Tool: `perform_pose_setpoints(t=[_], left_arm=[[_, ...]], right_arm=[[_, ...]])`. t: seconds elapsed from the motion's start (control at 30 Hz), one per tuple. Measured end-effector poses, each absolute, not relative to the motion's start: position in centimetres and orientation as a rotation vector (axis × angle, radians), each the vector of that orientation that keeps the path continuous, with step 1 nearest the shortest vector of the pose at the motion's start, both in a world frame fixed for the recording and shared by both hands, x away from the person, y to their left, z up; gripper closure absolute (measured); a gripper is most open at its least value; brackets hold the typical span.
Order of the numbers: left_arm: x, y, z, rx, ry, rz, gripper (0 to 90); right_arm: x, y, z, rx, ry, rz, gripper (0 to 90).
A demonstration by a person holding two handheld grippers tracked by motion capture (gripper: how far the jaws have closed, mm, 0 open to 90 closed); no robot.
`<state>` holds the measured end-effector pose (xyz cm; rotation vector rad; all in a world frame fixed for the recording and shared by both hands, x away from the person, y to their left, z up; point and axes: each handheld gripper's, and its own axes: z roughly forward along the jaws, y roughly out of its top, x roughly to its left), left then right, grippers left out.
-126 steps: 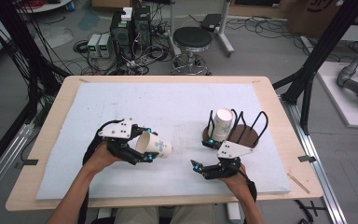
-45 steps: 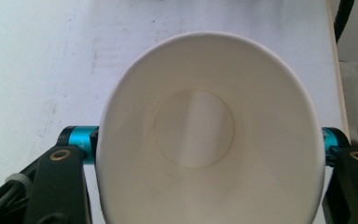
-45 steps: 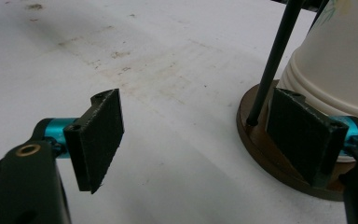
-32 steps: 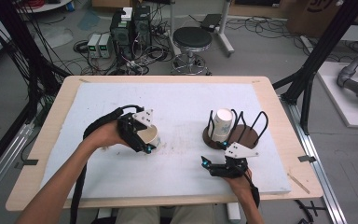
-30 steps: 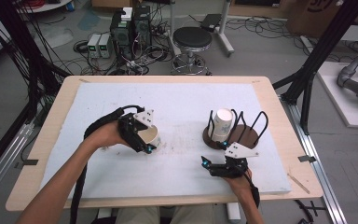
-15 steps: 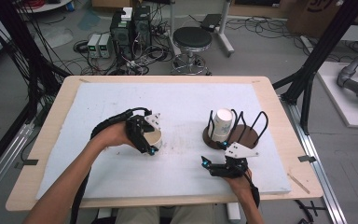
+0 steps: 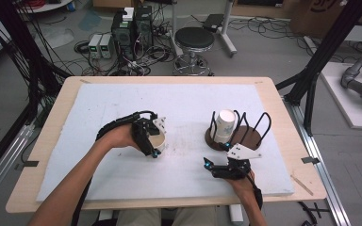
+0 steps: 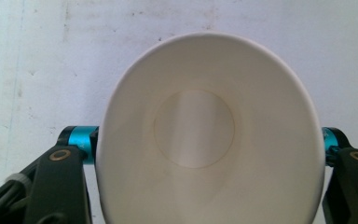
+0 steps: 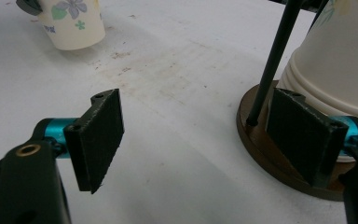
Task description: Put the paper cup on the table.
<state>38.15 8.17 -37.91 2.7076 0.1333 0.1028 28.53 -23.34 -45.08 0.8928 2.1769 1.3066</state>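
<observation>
A flower-printed paper cup (image 7: pixel 158 140) stands mouth-up, just above or on the white foam mat (image 7: pixel 122 103), left of centre. My left gripper (image 7: pixel 152 141) is shut on it from above. In the left gripper view the cup's (image 8: pixel 205 135) rim is squeezed into an oval between the jaws of the left gripper (image 8: pixel 207 145). My right gripper (image 7: pixel 216 157) lies low at the front right, open with nothing between its pads (image 9: pixel 98 135). Just beyond it, a stack of upside-down cups (image 7: pixel 225 125) sits in a black wire rack on a round brown base (image 7: pixel 247 140). In the right gripper view the right gripper (image 9: pixel 200 135) has the held cup (image 9: pixel 72 21) far off and the stack (image 9: pixel 335 70) close by.
The mat covers most of a wooden table (image 7: pixel 283 122). Faint brown stains (image 9: pixel 121 63) mark the mat between the two cups. A stool (image 7: pixel 194 40), equipment boxes (image 7: pixel 132 23) and cables lie on the floor behind the table.
My left hand turned the cup from lying sideways to mouth-up, then carried it a little right and down toward the mat. The right gripper has stayed in place.
</observation>
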Motion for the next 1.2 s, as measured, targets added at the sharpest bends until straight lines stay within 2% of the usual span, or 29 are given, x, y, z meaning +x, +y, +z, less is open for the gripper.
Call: perform_pose_setpoints(t=[0.6, 0.77, 0.93, 1.0, 1.2], left_arm=[[38.4, 6.5, -39.3, 2.729, 0.101, 0.105, 30.4], [38.4, 6.8, -39.4, 2.709, 0.137, 0.099, 29.4], [38.3, 6.7, -39.6, 2.709, 0.143, 0.128, 24.1], [38.3, 6.6, -39.7, 2.710, 0.160, 0.148, 14.7], [38.3, 6.4, -40.1, 2.720, 0.189, 0.127, 11.1]], right_arm=[[28.4, -23.3, -45.1, 0.894, 2.175, 1.308, 19.7], [28.5, -23.4, -45.1, 0.895, 2.175, 1.313, 19.6], [28.4, -23.4, -45.1, 0.893, 2.173, 1.311, 19.7], [28.4, -23.4, -45.1, 0.895, 2.173, 1.313, 19.7], [28.4, -23.4, -45.1, 0.886, 2.170, 1.315, 19.7]])
